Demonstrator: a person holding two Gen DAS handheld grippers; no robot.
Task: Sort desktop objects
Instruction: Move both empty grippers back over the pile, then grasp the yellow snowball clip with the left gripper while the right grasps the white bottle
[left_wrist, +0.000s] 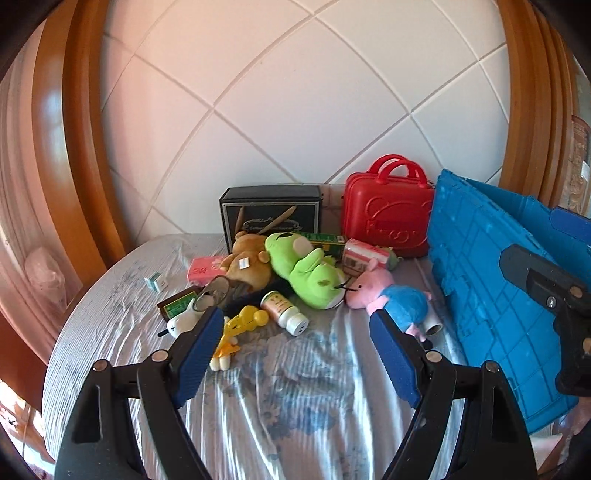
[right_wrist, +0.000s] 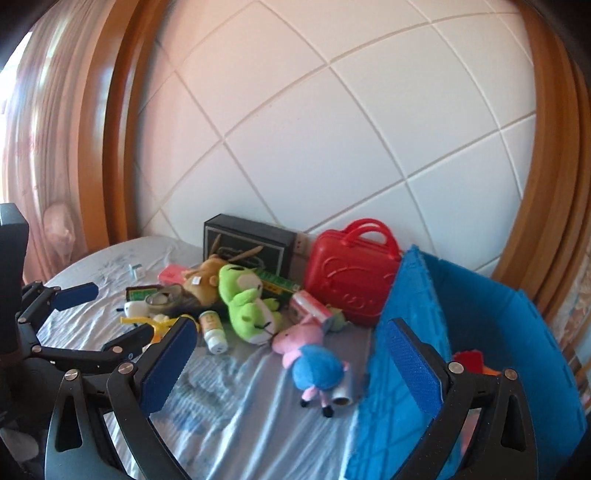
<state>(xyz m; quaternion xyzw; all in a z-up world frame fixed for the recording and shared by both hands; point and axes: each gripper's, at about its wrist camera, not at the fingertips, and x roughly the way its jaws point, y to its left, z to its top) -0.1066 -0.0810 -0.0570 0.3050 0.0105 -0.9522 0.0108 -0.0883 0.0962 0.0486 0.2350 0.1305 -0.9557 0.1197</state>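
Left wrist view shows the left gripper (left_wrist: 295, 325) with its blue-padded fingers (left_wrist: 197, 354) spread wide and empty above a bed (left_wrist: 295, 406) covered in a pale floral sheet. Using the green frog plush (left_wrist: 308, 273) as landmark: a brown bear plush (left_wrist: 247, 264) lies touching its left side, a pink pig plush (left_wrist: 388, 297) in a blue top just right of it, a white bottle (left_wrist: 284, 310) just in front, a black box (left_wrist: 271, 212) behind, and a red toy suitcase (left_wrist: 388, 214) behind to the right. A blue folding crate (left_wrist: 491, 295) stands farther right. Right wrist view shows the right gripper (right_wrist: 291, 354) also open, nothing between its fingers (right_wrist: 168, 363), near the crate's wall.
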